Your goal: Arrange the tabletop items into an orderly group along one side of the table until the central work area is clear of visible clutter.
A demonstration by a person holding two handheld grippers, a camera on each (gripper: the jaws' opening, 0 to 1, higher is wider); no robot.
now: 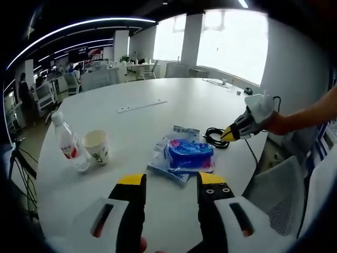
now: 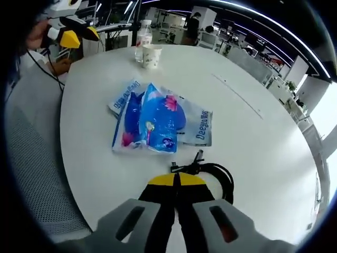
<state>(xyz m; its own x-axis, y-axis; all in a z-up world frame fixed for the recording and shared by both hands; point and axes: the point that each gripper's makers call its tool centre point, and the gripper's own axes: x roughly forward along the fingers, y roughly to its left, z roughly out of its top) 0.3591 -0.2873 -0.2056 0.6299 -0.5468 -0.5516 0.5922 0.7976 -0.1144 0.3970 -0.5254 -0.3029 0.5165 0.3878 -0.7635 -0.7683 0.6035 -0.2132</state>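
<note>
Black cable [image 2: 209, 171] lies coiled just past the closed right gripper [image 2: 177, 181] (left gripper [image 1: 171, 180] is open) on the white counter [image 2: 253, 132].

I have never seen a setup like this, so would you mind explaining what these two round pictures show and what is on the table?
A person holds a hand gripper in each hand, each with a fisheye camera looking along its jaws. In the left gripper view, the left gripper rises from the bottom with its jaws open, holding nothing. The right gripper has its jaws shut beside a coiled black cable; whether it pinches the cable is unclear. On the round white table lie blue plastic packets, a paper cup and a water bottle lying next to it.
</note>
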